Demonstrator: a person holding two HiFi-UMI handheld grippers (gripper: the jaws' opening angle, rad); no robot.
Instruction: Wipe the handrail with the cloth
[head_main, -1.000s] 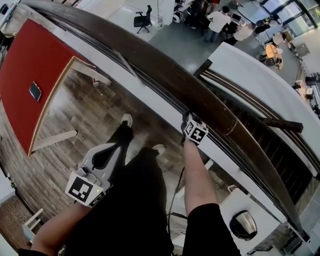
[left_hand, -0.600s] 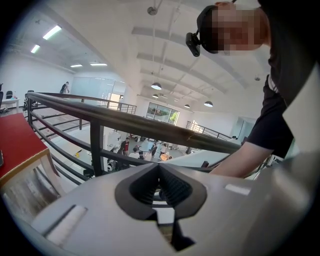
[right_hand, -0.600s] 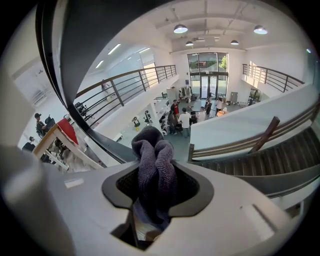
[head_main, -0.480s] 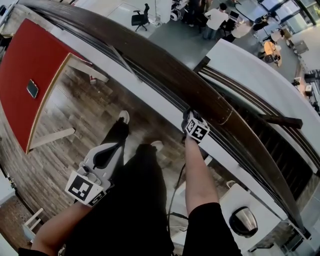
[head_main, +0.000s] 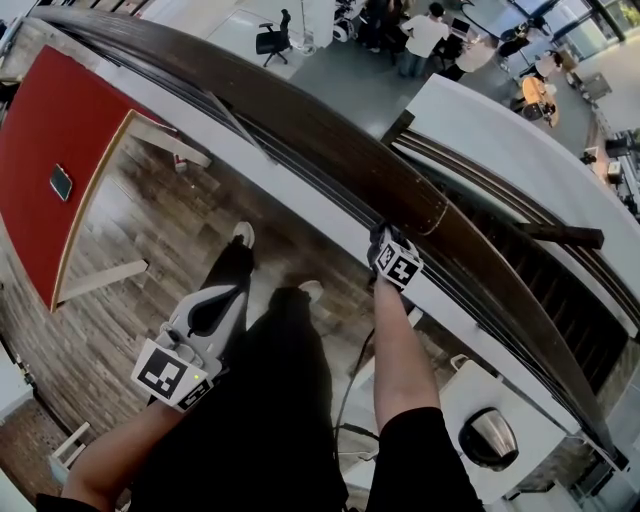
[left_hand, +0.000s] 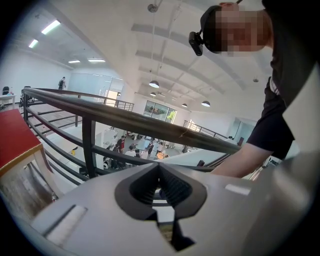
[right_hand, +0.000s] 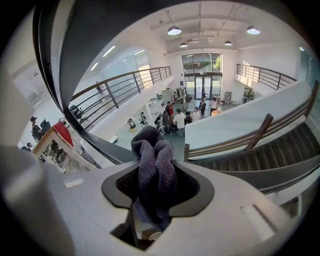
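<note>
Though hidden in head view, cloth (right_hand: 154, 165) pinched by right gripper (right_hand: 157, 186) fingers; left gripper (left_hand: 159, 172) fingers together

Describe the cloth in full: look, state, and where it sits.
The cloth is dark purplish-grey with a looped, towel-like weave. It is bunched into two thick twisted folds, not spread flat. The right hand-held gripper has its jaws shut on it, and the folds stick out past the jaw tips. In the head view that gripper sits at the dark wooden handrail. Whether the cloth actually touches the rail cannot be told.
</note>
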